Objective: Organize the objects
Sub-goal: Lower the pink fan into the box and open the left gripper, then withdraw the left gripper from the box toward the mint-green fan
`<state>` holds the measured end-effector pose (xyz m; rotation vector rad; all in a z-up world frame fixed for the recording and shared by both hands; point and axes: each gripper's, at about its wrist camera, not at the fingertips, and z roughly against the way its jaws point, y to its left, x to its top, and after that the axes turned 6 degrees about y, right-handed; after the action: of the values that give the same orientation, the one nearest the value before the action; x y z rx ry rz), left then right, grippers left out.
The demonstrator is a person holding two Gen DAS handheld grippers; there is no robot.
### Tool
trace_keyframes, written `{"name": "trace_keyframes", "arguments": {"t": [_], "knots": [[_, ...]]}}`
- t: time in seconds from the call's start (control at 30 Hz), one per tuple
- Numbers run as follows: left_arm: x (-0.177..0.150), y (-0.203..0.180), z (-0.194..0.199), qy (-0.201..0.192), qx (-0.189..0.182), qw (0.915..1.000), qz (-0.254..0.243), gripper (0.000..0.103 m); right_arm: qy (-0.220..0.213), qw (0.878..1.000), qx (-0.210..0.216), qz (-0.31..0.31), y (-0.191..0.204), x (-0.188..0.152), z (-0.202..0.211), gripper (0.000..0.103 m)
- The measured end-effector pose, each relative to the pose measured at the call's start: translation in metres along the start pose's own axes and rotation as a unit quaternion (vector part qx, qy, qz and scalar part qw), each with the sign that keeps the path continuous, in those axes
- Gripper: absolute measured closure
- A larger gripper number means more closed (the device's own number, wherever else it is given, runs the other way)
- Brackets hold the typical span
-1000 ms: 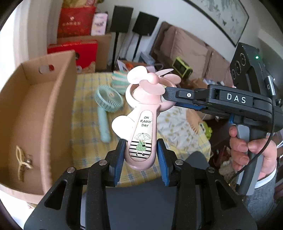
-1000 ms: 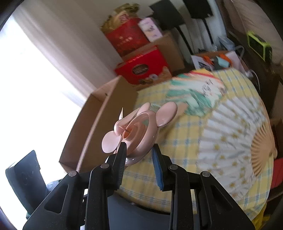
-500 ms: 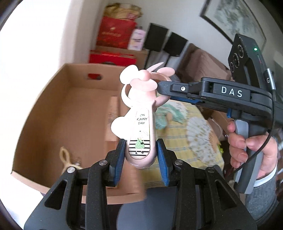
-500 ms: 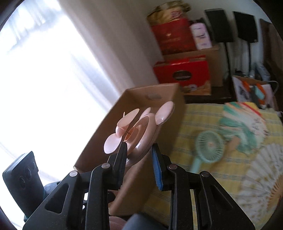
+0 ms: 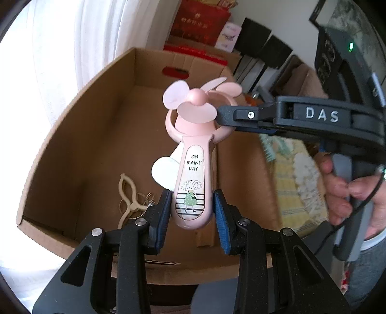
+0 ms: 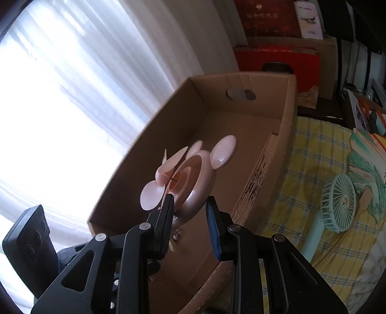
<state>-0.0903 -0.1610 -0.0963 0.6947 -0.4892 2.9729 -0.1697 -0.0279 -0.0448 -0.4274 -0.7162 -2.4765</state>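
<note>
Both grippers carried the pink fan (image 5: 193,174) over the box (image 5: 96,135), jaws clamping it; only right view shows, seemingly, a teal fan (image 6: 337,203).

Pink handheld fan (image 5: 191,169), handle label: "ON RAINY DAY", printed above a figure under an umbrella. Right gripper (image 5: 218,116), side of its black body, to the right: raised white letters "DAS". Red boxes (image 6: 267,14), far side: gold characters and a white label, not legible.
</note>
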Motion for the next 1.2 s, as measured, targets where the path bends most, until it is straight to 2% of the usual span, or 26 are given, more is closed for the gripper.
{"name": "trace_keyframes", "arguments": {"t": [0.1, 0.17, 0.33, 0.47, 0.57, 0.73, 0.87, 1.03, 1.1, 1.2], "knots": [[-0.010, -0.013, -0.003, 0.003, 0.029, 0.9994, -0.019, 0.071, 0.013, 1.000, -0.018, 0.011, 0.004, -0.001, -0.011, 0.076], [-0.014, -0.021, -0.004, 0.006, 0.035, 0.9989, -0.031, 0.078, 0.024, 0.999, -0.026, 0.015, 0.004, 0.000, -0.019, 0.076], [-0.018, -0.034, -0.009, 0.016, 0.029, 0.9986, -0.041, 0.079, 0.040, 0.997, -0.057, 0.039, 0.013, -0.002, -0.032, 0.077], [-0.015, -0.031, 0.002, 0.009, 0.025, 0.9992, -0.032, 0.077, 0.033, 0.996, -0.066, 0.049, 0.017, -0.006, -0.023, 0.077], [-0.012, -0.030, 0.016, -0.002, 0.027, 0.9993, -0.025, 0.069, 0.017, 0.995, -0.075, 0.059, 0.019, -0.008, -0.008, 0.074], [-0.007, -0.028, 0.035, -0.022, 0.027, 0.9993, -0.011, 0.048, -0.007, 0.995, -0.078, 0.062, 0.016, -0.014, 0.019, 0.068], [-0.003, -0.030, 0.039, -0.028, 0.022, 0.9993, -0.007, 0.040, -0.017, 0.995, -0.082, 0.061, 0.010, -0.025, 0.037, 0.062], [0.003, -0.036, 0.036, -0.031, 0.025, 0.9991, -0.011, 0.021, -0.028, 0.994, -0.094, 0.056, 0.001, -0.036, 0.055, 0.054], [0.003, -0.038, 0.037, -0.034, 0.027, 0.9990, -0.009, 0.016, -0.032, 0.993, -0.098, 0.052, -0.005, -0.040, 0.060, 0.048], [0.005, -0.040, 0.037, -0.037, 0.030, 0.9988, -0.006, 0.014, -0.040, 0.992, -0.109, 0.047, -0.013, -0.050, 0.069, 0.040]]}}
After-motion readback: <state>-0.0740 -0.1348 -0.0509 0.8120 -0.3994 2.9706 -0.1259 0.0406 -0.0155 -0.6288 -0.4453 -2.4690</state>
